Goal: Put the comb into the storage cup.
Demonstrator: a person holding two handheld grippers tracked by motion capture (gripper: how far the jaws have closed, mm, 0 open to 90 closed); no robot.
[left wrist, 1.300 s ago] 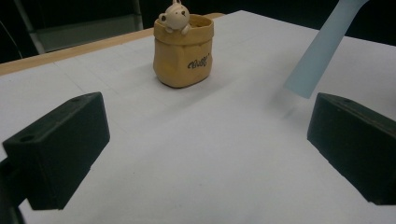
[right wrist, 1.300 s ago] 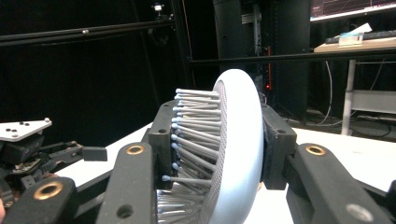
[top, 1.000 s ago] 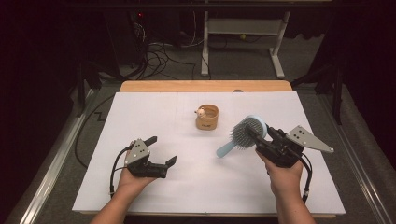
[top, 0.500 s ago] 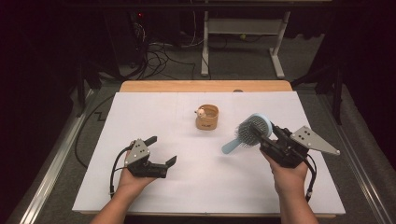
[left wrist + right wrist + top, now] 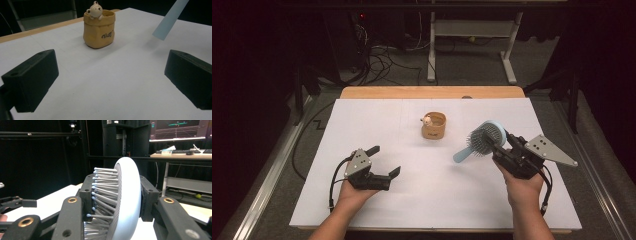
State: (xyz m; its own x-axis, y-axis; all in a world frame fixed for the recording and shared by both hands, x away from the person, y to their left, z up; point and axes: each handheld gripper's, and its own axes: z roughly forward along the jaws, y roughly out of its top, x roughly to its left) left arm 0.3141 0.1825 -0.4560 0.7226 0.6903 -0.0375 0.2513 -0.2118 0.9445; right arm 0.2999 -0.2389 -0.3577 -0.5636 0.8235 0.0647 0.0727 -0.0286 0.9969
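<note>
Right gripper [image 5: 501, 142]: jaws clamped across the head of the pale blue round hairbrush with grey bristles [image 5: 484, 139], one jaw against the smooth back, the other pushed into the bristle side. In the right gripper view the brush head [image 5: 125, 202] sits edge-on between the two black jaws, bristles splayed against the near one. Brush is held off the white table cover [image 5: 427, 200]; its handle points down and left toward the table, tip hanging free in the air. The handle tip also shows as a pale blue bar at the top right of the left gripper view [image 5: 170, 18].

Left gripper [image 5: 384, 162]: jaws spread wide, nothing between them, resting low over the cover at the person's left, well apart from the brush.

Small tan sack-shaped ceramic pot with a bear figure on its rim [image 5: 433, 126] stands upright mid-table, between the two grippers and farther from the person. My guess is the brush is meant for it, handle first.

Risks, as judged from here:
- Grip bears on springy bristles, not a firm face. The brush could pivot or slip out if swung quickly.
- Pot mouth looks narrow and the pot light. A handle that catches the rim or the bear could tip or shove it.
- Long brush in a short pot may be top-heavy; letting go too soon could topple both.
- Left gripper is free to steady the pot, but is not near it.
</note>
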